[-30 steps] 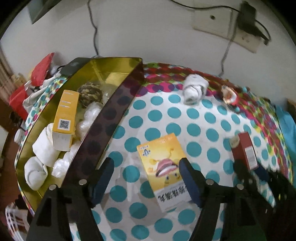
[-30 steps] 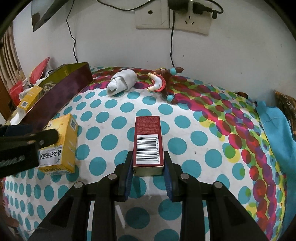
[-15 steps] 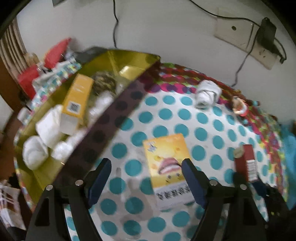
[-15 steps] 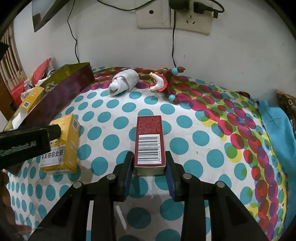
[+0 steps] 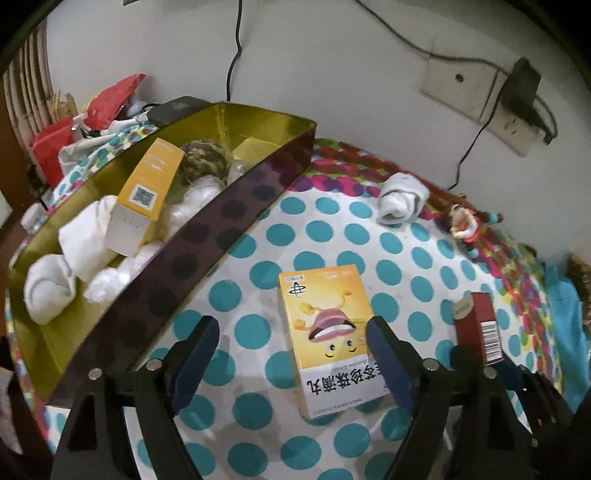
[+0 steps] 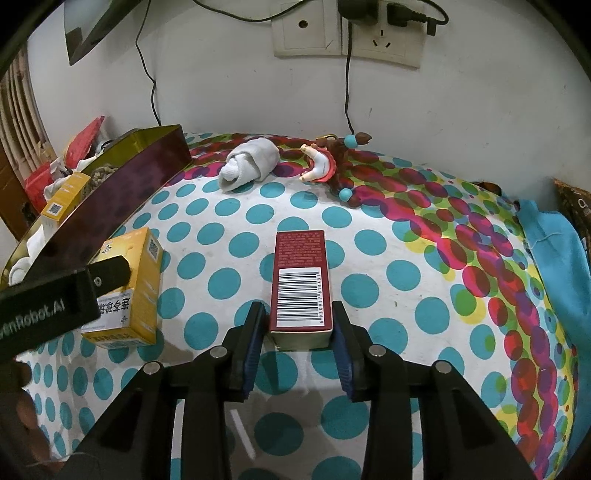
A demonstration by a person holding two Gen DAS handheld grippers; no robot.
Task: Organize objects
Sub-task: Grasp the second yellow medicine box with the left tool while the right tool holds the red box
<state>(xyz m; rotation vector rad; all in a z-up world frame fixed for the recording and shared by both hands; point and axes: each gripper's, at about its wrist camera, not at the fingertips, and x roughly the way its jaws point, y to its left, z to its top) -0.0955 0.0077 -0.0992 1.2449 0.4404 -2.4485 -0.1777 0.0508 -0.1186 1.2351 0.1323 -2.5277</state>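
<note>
My right gripper [image 6: 299, 339] is shut on a dark red box [image 6: 301, 284] with a barcode, at its near end; the box also shows in the left wrist view [image 5: 478, 326]. My left gripper [image 5: 291, 354] is open, its right finger beside a yellow cartoon box [image 5: 328, 336] lying flat on the dotted cloth; this box also shows in the right wrist view [image 6: 127, 291]. A gold tin [image 5: 258, 122] with a purple wall [image 6: 122, 206] stands left and holds a yellow box [image 5: 147, 195], rolled white socks and a woven ball.
A rolled white sock [image 6: 249, 162] and a small doll figure [image 6: 325, 164] lie near the back wall. Cables hang from wall sockets [image 6: 347, 33]. A blue cloth [image 6: 550, 251] lies at the right edge. Red bags and clutter [image 5: 92, 122] sit behind the tin.
My left gripper has risen and pulled back slightly, so the tin and yellow box sit lower and farther left in its view. The right gripper keeps its hold on the red box.
</note>
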